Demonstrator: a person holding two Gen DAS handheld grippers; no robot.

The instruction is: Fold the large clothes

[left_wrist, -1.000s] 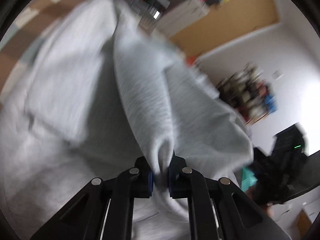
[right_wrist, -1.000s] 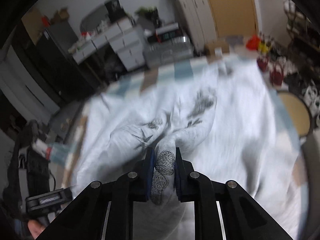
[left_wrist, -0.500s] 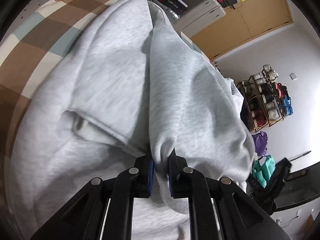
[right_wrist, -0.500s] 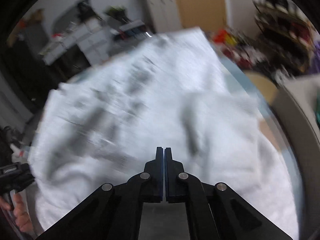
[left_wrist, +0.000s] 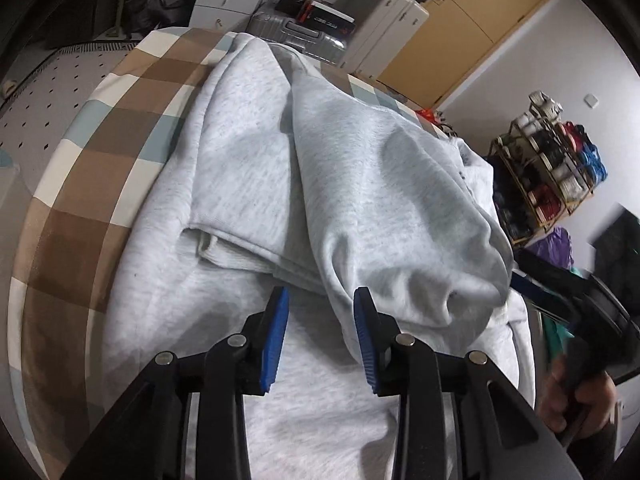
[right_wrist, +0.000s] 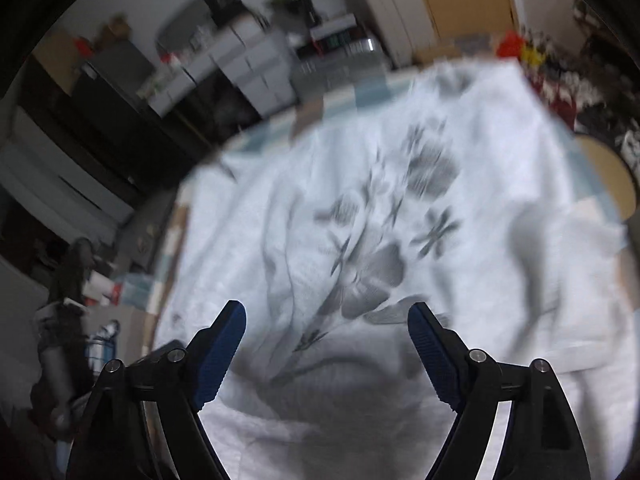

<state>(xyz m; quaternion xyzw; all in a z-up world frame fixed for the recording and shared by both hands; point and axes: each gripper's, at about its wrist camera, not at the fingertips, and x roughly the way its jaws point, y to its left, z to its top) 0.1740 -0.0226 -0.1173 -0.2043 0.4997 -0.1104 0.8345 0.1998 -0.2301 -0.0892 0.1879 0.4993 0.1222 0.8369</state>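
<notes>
A large light grey sweatshirt (left_wrist: 248, 184) lies in loose folds on a table with a checked cloth (left_wrist: 100, 184). My left gripper (left_wrist: 320, 294) hovers low over it, its jaws opening. One thick fold hangs against the right pad (left_wrist: 364, 340), and the left pad stands free of the cloth. In the blurred right wrist view the same garment shows a grey flower print (right_wrist: 380, 248). My right gripper (right_wrist: 326, 312) is above that print, jaws opening wide, with nothing pressed between them. The hand holding it (left_wrist: 576, 392) shows at the left wrist view's right edge.
The table edge curves along the left (left_wrist: 48, 216), with a perforated white surface (left_wrist: 44, 92) beyond. A silver suitcase (left_wrist: 304, 36), white cabinets (left_wrist: 392, 16) and a wooden wardrobe stand behind. A cluttered shelf (left_wrist: 552, 168) is at the right. A round stool (right_wrist: 612, 184) stands beside the table.
The left gripper has let go of the fold it pinched, and the fold now rests on the garment. The right gripper dropped the printed cloth, shut empty, then spread wide and sank.
</notes>
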